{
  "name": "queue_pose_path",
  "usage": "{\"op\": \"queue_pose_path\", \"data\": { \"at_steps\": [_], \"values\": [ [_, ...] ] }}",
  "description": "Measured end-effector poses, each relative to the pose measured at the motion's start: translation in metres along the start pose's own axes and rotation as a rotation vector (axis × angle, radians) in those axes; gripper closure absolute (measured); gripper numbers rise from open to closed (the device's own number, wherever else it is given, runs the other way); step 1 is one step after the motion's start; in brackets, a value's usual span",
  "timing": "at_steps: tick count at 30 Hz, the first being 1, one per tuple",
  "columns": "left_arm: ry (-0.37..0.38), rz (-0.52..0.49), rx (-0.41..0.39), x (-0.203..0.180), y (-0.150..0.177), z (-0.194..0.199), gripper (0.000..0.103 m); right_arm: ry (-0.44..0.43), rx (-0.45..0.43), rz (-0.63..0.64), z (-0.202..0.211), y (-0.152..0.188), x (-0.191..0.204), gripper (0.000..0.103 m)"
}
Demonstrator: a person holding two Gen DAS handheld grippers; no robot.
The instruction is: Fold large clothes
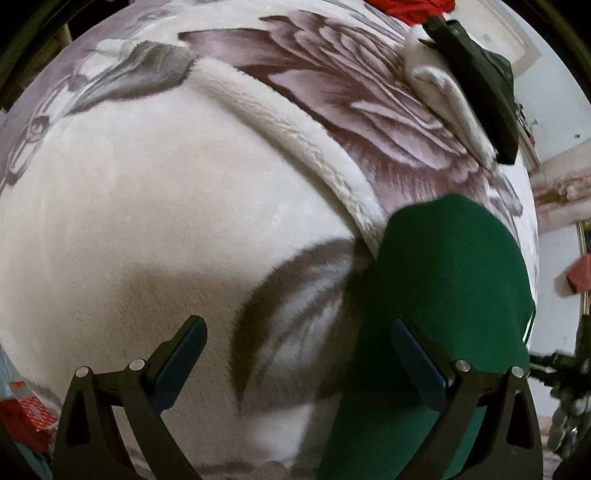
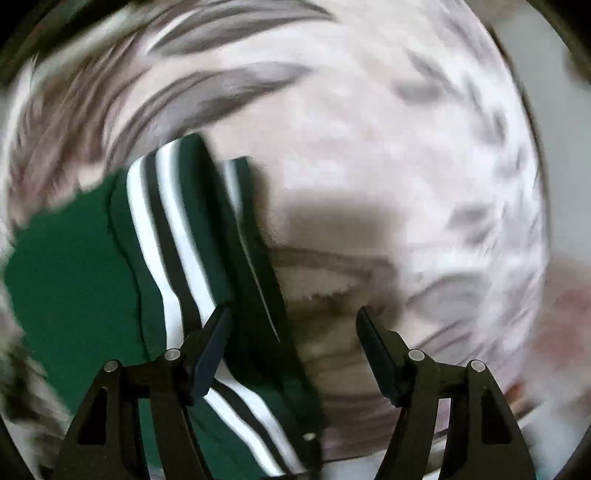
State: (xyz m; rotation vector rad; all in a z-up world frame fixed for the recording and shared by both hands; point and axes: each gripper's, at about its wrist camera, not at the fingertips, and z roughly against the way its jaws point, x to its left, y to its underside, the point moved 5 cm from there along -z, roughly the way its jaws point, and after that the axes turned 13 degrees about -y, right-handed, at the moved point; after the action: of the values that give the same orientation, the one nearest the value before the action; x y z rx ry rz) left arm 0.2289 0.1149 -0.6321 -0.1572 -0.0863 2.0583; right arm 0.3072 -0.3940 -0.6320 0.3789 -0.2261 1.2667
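Note:
A dark green garment (image 1: 443, 280) lies on a white and grey-brown plush blanket (image 1: 147, 206) that covers the bed. In the right wrist view its striped white, black and green ribbed hem (image 2: 173, 236) runs down the left of the frame. My left gripper (image 1: 299, 354) is open just above the blanket, its right finger (image 1: 417, 362) over the green cloth. My right gripper (image 2: 293, 350) is open, its left finger (image 2: 210, 350) over the striped hem. Neither holds anything. The right wrist view is blurred by motion.
A dark green and white folded garment (image 1: 476, 85) lies at the far right of the bed, with red cloth (image 1: 410, 9) behind it. A thick fold of the blanket (image 1: 295, 140) crosses the middle. The bed edge and room clutter (image 1: 569, 369) are at the right.

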Motion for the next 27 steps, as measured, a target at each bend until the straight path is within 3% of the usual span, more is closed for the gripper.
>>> {"op": "queue_pose_path", "data": {
  "at_steps": [2,3,5,6,9,10,11,13,14,16,18,20,23,24,25,27],
  "values": [
    [0.03,0.009,0.007,-0.001,0.004,0.004,0.0,-0.139,-0.061,0.011,0.019,-0.003,0.006,0.03],
    [0.049,0.017,0.006,-0.001,0.006,0.007,0.0,-0.225,-0.074,0.032,0.026,-0.002,0.013,0.024],
    [0.077,0.036,0.009,-0.002,0.011,0.009,0.0,-0.306,-0.043,0.068,0.022,0.001,0.019,0.021],
    [0.083,0.046,0.014,-0.004,0.014,0.009,0.0,-0.316,-0.004,0.086,0.014,0.005,0.022,0.021],
    [0.093,0.089,0.028,-0.005,0.022,0.007,0.0,-0.236,0.14,0.146,-0.026,0.022,0.022,0.024],
    [0.1,0.105,0.03,-0.003,0.024,0.007,0.0,-0.234,0.12,0.137,-0.03,0.025,0.018,0.045],
    [0.101,0.112,0.036,-0.003,0.024,0.006,0.0,-0.259,0.093,0.112,-0.027,0.026,0.018,0.058],
    [0.088,0.118,0.044,-0.001,0.025,0.007,0.0,-0.246,0.028,0.103,-0.013,0.026,0.017,0.093],
    [0.083,0.113,0.045,-0.002,0.025,0.007,0.0,-0.241,-0.008,0.091,-0.005,0.025,0.012,0.099],
    [0.08,0.095,0.042,-0.004,0.027,0.01,0.0,-0.204,-0.042,0.017,0.001,0.017,-0.015,0.099],
    [0.074,0.091,0.047,-0.003,0.029,0.01,0.0,-0.147,0.047,-0.022,-0.014,0.013,-0.038,0.102],
    [0.101,0.104,0.069,-0.002,0.032,0.01,0.0,-0.325,0.109,-0.085,-0.016,0.018,-0.042,0.102],
    [0.237,0.141,0.107,-0.004,0.037,0.012,0.0,-0.405,0.078,-0.055,0.002,0.013,-0.045,0.095],
    [0.291,0.149,0.113,-0.007,0.039,0.012,0.0,-0.423,0.067,-0.052,0.006,0.013,-0.048,0.078],
    [0.322,0.149,0.117,-0.01,0.042,0.011,0.0,-0.457,0.062,-0.068,0.008,0.012,-0.053,0.049],
    [0.36,0.129,0.143,-0.021,0.049,0.002,0.0,-0.54,0.07,-0.09,0.002,0.013,-0.054,0.021]
  ]
}}
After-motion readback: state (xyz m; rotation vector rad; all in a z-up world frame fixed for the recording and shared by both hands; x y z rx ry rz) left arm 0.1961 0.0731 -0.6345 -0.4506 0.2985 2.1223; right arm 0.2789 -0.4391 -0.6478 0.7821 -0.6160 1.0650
